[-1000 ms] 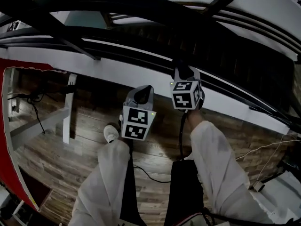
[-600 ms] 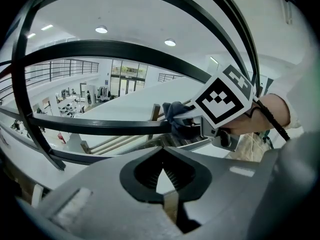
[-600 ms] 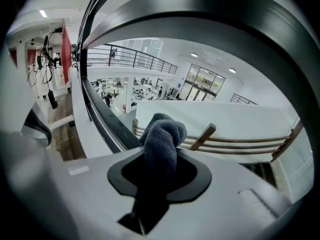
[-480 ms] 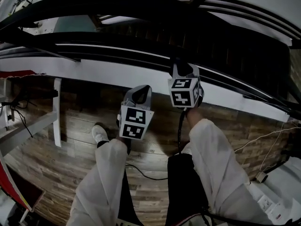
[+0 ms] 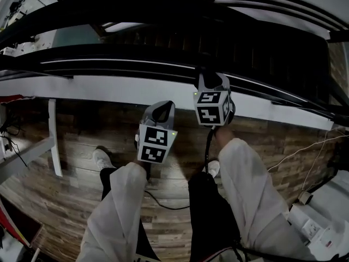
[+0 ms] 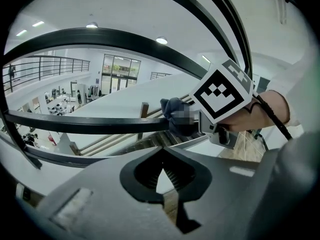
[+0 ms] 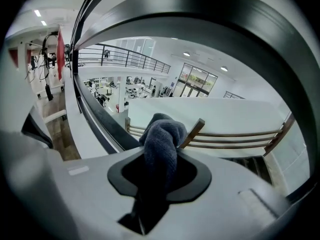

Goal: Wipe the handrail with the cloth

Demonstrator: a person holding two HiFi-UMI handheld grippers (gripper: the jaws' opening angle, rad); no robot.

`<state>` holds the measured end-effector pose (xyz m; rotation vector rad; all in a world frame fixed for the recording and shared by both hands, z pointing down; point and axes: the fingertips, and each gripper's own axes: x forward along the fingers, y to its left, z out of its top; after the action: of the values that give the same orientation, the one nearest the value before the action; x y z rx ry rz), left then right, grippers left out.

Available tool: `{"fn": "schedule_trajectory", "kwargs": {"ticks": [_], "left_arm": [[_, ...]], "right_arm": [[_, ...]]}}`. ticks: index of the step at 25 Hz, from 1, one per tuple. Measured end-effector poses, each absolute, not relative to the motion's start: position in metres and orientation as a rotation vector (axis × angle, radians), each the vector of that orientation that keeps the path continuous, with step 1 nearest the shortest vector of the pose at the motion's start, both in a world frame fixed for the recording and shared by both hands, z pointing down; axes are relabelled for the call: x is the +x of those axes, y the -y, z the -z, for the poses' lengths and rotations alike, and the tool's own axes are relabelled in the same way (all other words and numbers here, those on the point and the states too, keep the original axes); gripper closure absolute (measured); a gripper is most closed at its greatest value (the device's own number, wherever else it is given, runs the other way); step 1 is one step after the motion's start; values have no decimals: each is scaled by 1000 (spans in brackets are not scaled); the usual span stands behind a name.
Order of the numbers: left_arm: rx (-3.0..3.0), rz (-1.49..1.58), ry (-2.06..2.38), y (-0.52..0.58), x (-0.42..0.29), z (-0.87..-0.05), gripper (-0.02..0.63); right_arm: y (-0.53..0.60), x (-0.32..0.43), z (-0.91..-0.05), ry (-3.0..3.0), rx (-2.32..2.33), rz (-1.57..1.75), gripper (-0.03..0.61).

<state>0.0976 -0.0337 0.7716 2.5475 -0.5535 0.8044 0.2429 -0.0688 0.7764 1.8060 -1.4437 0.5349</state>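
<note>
A black handrail (image 5: 109,7) arcs across the top of the head view, with thinner black rails (image 5: 125,64) below it. My right gripper (image 5: 211,81) is shut on a dark grey-blue cloth (image 7: 161,146) and presses it against one thin rail (image 7: 105,129). In the left gripper view that cloth (image 6: 175,115) sits bunched on the rail (image 6: 85,125) just ahead of the right gripper's marker cube (image 6: 222,96). My left gripper (image 5: 161,112) hangs lower and to the left, away from the rails. Its jaws (image 6: 162,179) are shut on nothing.
The person's legs in pale trousers (image 5: 117,212) stand on a wooden floor (image 5: 71,190). A white post (image 5: 53,138) is at the left. Cables (image 5: 297,157) and a power strip (image 5: 311,228) lie at the right. Beyond the railing, stairs (image 5: 256,53) drop into an open hall.
In the head view the white post and floor have slid left and the feet have stepped. Both grippers have travelled rightwards along the railing, the cloth still on the rail.
</note>
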Motion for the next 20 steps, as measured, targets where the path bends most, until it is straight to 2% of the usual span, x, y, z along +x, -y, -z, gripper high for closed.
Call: {"fn": "schedule_trajectory", "kwargs": {"ticks": [20], "left_arm": [[2629,-815,385,-70,249,-793,611]], "right_arm": [[-38,402,-780,1346,1916,-514,488]]}}
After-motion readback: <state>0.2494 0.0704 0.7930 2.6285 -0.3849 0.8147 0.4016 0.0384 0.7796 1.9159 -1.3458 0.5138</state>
